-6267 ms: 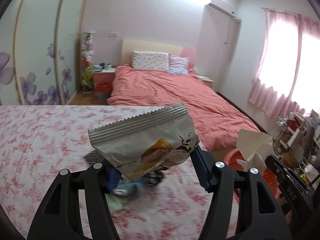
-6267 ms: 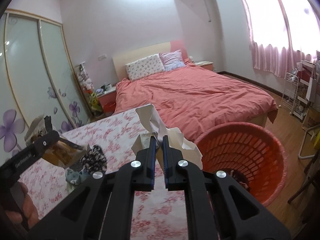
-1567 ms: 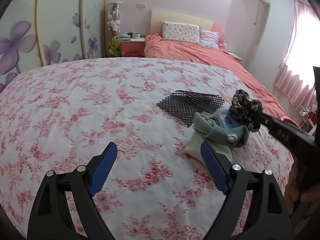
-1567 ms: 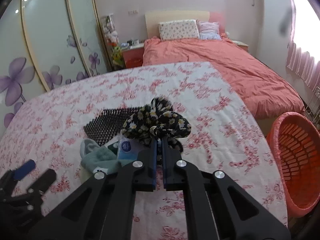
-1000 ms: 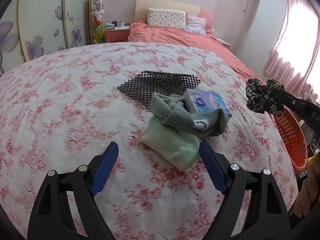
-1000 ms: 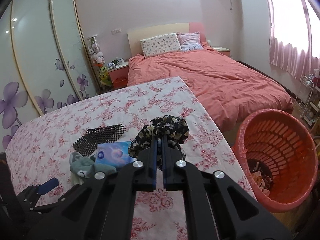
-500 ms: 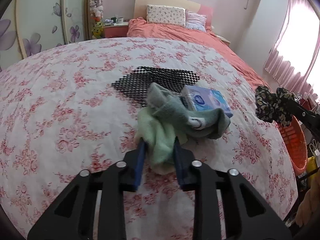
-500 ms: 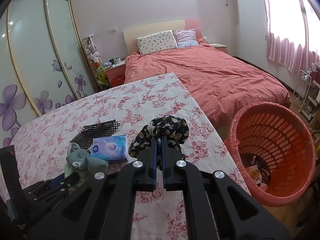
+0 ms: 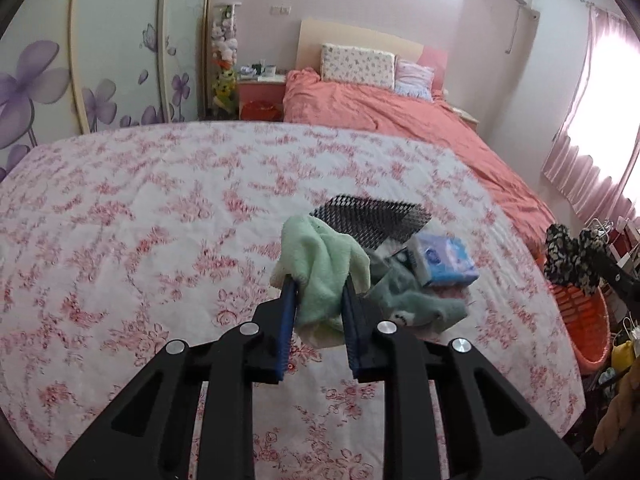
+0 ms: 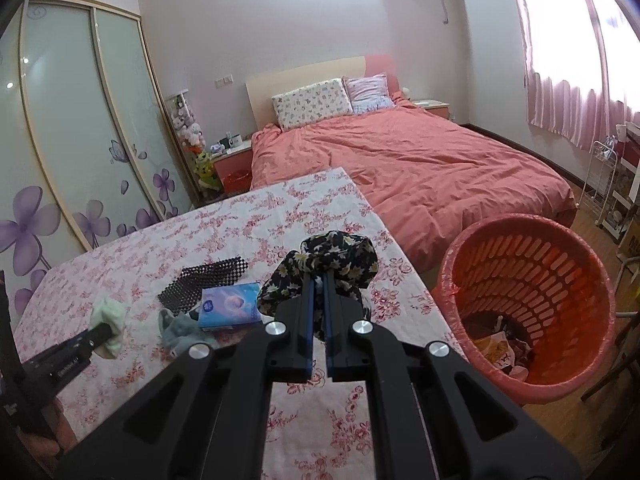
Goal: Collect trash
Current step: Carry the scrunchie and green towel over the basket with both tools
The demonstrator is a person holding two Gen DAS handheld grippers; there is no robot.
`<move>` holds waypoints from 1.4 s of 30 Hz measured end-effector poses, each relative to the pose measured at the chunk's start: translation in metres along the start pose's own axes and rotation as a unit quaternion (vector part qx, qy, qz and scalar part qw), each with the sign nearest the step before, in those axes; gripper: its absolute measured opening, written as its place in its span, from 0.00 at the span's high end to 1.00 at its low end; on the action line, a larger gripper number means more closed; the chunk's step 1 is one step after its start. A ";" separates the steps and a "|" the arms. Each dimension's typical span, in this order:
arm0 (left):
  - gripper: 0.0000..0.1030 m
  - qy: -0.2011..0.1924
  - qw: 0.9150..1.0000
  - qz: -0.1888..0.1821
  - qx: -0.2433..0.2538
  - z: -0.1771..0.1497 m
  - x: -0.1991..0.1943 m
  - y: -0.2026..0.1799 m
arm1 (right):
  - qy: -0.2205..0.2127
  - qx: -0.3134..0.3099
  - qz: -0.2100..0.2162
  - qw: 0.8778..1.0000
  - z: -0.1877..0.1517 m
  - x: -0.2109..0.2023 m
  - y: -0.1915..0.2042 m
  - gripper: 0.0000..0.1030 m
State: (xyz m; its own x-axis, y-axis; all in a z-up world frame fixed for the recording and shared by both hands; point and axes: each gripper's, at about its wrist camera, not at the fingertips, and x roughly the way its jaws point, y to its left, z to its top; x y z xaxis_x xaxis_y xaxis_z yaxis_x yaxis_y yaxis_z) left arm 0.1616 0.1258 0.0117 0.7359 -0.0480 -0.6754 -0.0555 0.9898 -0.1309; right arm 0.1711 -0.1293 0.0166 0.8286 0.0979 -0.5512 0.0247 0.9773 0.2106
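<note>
A table covered with a white cloth printed in red flowers carries a small cluster of things toward its right edge. A black mesh mat lies flat, farthest from the near edge. Just in front of it sits a blue tissue pack, touching a grey-green sock that lies crumpled at the pack's left side.

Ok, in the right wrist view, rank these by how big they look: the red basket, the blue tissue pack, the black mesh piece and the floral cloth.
1. red basket, clearly largest.
2. floral cloth, though it sits nearest the camera in the right gripper, which inflates it.
3. black mesh piece and blue tissue pack look about alike; I would not rank them.
</note>
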 end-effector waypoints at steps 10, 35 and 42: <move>0.79 -0.015 0.998 -0.050 0.025 0.004 -0.023 -0.042 | -0.037 0.028 -0.002 0.999 0.004 -0.041 -0.028 0.95; 0.79 -0.033 0.964 -0.221 0.144 0.003 -0.027 -0.230 | -0.120 0.123 -0.096 0.980 0.004 -0.091 -0.162 0.95; 0.79 -0.024 0.953 -0.251 0.171 -0.006 -0.016 -0.268 | -0.125 0.141 -0.106 0.976 0.005 -0.086 -0.193 0.95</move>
State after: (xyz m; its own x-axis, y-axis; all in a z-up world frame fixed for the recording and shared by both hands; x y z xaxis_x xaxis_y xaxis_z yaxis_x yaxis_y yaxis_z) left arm 0.1606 -0.1396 0.0532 0.6426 -0.5279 -0.5553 0.5277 0.8304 -0.1788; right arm 0.0976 -0.3272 0.0271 0.8981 -0.1840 -0.3994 0.3337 0.8767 0.3466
